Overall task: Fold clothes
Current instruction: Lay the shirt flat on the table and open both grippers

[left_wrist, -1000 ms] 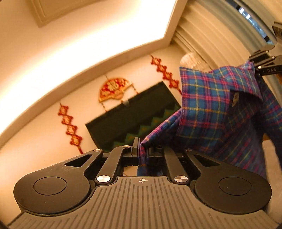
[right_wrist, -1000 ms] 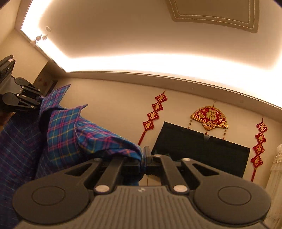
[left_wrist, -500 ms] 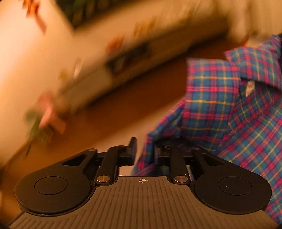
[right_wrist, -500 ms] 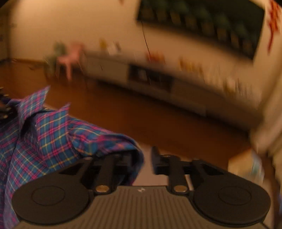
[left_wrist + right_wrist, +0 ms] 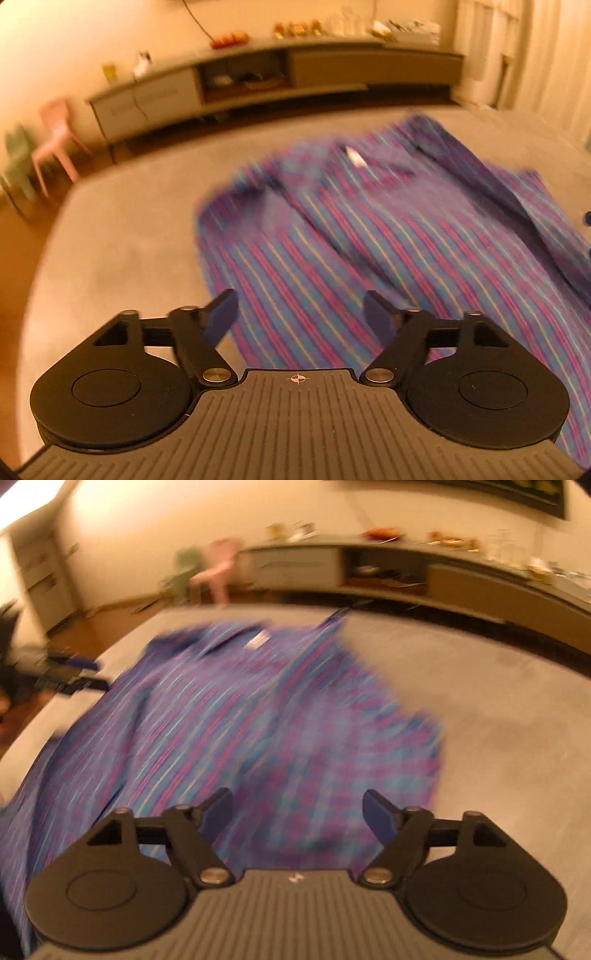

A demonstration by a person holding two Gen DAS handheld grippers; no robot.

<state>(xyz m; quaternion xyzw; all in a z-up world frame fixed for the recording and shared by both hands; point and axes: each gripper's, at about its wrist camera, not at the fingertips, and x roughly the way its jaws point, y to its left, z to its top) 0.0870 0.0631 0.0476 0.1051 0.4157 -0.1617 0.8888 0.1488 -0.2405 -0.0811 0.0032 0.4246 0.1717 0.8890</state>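
Left wrist view: the left gripper (image 5: 299,312) is seen with its jaws spread wide and nothing held between them. Beyond the fingertips, from about 12 to 3 o'clock, the plaid shirt (image 5: 388,236) is spread over the grey surface (image 5: 122,251), blurred by motion, with a small white label (image 5: 355,159) seen near its far end at 12 o'clock. A bare stretch of the grey surface is seen at 9 to 11 o'clock. At the far wall a long low cabinet (image 5: 280,79) is seen from 11 to 1 o'clock, and a pink chair (image 5: 57,138) is placed at 10 o'clock. From the right wrist view, the right gripper (image 5: 297,812) is likewise shown wide apart and empty, its fingertips hovering over the near edge of the plaid shirt (image 5: 229,716). The fabric is spread from 9 to 12 o'clock on the grey surface (image 5: 498,720), and whether it lies fully flat cannot be told through the blur. The left gripper (image 5: 70,679) is glimpsed at 9 o'clock, just beside the cloth's edge. The low cabinet (image 5: 388,568) is seen at 12 to 2 o'clock.
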